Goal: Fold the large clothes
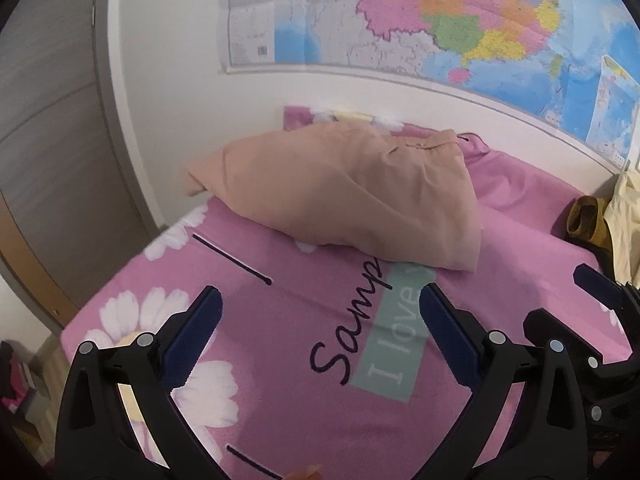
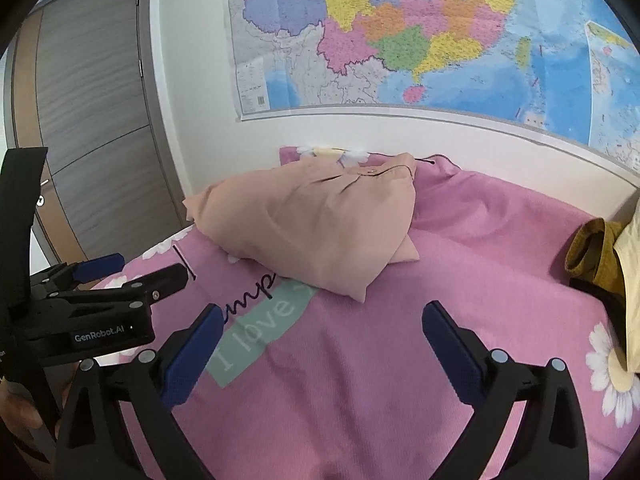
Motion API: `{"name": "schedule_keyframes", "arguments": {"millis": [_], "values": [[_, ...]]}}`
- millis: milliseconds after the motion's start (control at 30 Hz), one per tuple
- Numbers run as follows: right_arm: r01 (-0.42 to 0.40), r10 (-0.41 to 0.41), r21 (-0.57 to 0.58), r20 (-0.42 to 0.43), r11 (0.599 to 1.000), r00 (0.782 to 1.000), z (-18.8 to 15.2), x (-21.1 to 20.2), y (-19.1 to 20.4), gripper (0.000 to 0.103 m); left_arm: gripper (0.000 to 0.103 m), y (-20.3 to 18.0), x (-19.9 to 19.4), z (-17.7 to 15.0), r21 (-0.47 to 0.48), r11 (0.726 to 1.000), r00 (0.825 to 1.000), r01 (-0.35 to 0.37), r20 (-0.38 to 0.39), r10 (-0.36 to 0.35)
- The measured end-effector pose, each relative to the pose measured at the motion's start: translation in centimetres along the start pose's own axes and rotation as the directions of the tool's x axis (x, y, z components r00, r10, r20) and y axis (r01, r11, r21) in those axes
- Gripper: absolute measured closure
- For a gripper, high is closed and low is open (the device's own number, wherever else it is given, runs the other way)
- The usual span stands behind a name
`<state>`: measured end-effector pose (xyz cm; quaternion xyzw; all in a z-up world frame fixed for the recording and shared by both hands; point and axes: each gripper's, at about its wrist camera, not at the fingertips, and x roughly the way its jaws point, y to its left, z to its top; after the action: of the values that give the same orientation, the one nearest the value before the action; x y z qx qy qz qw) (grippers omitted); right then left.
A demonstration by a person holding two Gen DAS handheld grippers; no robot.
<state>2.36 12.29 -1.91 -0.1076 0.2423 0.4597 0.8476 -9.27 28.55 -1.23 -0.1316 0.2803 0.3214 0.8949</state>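
A folded peach garment (image 1: 340, 196) lies in a thick bundle on the pink flowered bedspread (image 1: 280, 340) toward the wall; it also shows in the right wrist view (image 2: 316, 224). My left gripper (image 1: 320, 300) is open and empty, hovering above the bedspread a short way in front of the garment. My right gripper (image 2: 322, 316) is open and empty, also in front of the garment. The left gripper also shows from the side in the right wrist view (image 2: 120, 272), and the right gripper at the right edge of the left wrist view (image 1: 576, 300).
A pile of mustard and pale yellow clothes (image 2: 604, 256) lies at the bed's right edge, also in the left wrist view (image 1: 608, 216). A map (image 2: 420, 36) hangs on the wall behind the bed. A grey door (image 2: 92, 120) stands to the left.
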Motion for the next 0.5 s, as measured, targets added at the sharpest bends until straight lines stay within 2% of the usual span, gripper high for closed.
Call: {"name": "schedule_keyframes", "arguments": {"millis": [133,400,500], "values": [[-0.002,0.002,-0.005,-0.005,1.0,1.0,-0.5,-0.7,0.3,0.006,0.005,-0.2,-0.5,-0.3,0.012,1.0,1.0,-0.027,-0.007,0.027],[-0.007,0.007,0.0,0.013,1.0,1.0,-0.8,-1.9,0.6,0.006,0.005,-0.4,-1.6,-0.9,0.034,0.999,1.0,0.022,-0.015,-0.022],[-0.01,0.01,-0.003,0.014,1.0,1.0,-0.8,-2.2,0.8,0.006,0.005,-0.5,-1.5,-1.1,0.037,0.999,1.0,0.002,-0.029,-0.001]]}}
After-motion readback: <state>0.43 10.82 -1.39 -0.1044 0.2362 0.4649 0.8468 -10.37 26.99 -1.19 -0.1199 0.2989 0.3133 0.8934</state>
